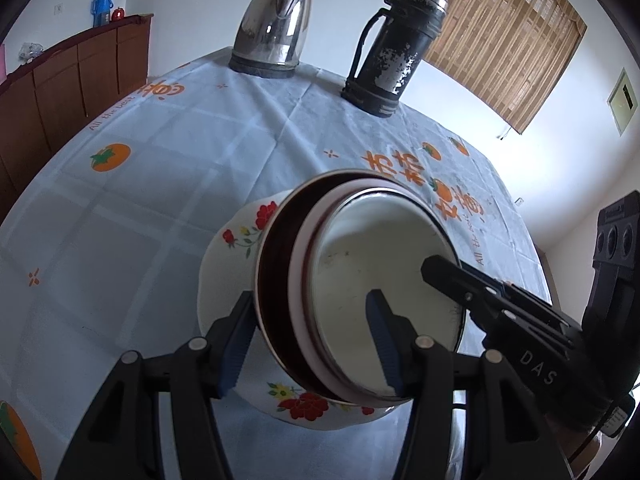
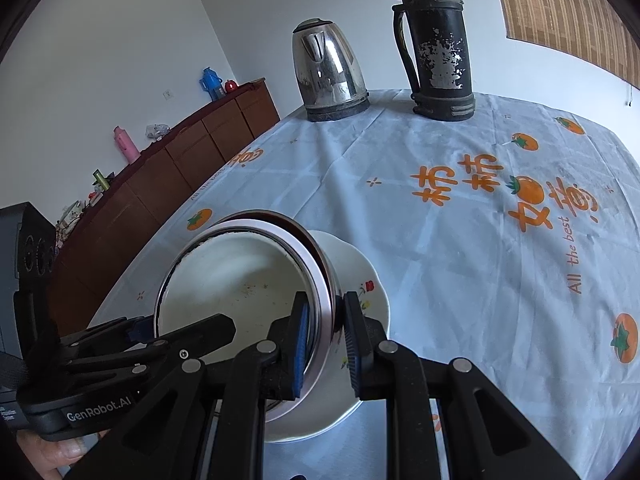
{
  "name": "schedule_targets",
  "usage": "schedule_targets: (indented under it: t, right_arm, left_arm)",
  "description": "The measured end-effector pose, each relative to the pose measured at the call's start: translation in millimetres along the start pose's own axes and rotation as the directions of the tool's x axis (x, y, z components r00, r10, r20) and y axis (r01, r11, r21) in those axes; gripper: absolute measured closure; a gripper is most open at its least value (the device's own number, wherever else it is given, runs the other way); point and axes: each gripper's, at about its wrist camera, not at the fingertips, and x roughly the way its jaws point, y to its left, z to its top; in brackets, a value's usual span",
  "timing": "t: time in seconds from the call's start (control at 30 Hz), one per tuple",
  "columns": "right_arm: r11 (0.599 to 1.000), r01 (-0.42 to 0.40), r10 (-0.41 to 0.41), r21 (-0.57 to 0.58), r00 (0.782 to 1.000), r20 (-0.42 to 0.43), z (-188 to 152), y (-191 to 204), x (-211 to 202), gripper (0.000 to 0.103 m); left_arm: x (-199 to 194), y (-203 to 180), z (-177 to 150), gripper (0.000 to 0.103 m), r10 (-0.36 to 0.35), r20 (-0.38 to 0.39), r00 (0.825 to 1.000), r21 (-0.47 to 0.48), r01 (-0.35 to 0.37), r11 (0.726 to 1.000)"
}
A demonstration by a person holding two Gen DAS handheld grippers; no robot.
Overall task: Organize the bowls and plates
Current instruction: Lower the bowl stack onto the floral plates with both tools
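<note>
A stack of nested bowls sits tilted on a white flowered plate. The innermost is a white enamel bowl, inside a pale-rimmed bowl and a dark red bowl. My left gripper straddles the left side of the stack, jaws closed on the bowl rims. My right gripper is shut on the right rim of the stacked bowls and also shows in the left wrist view.
A steel kettle and a worn black thermos stand at the far edge of the table with its persimmon-print cloth. A brown sideboard lines the left wall.
</note>
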Motion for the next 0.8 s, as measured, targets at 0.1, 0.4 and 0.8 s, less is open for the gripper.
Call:
schedule_targets:
  t: [0.1, 0.4, 0.8]
  right_arm:
    - [1.0, 0.0, 0.0, 0.001, 1.0, 0.0, -0.2, -0.1, 0.2, 0.084]
    - [1.0, -0.002, 0.002, 0.005, 1.0, 0.004, 0.3, -1.5, 1.1, 0.084]
    - [1.0, -0.011, 0.011, 0.015, 0.999, 0.03, 0.9, -4.7, 3.1, 0.084]
  left_arm:
    - [0.8, -0.3, 0.0, 0.049, -0.001, 0.001, 1.0, 0.004, 0.001, 1.0]
    - [2.5, 0.2, 1.7, 0.049, -0.004, -0.003, 1.0, 0.012, 0.004, 1.0]
    - [7.6, 4.3, 3.8, 0.049, -0.024, -0.01, 1.0, 0.017, 0.025, 1.0]
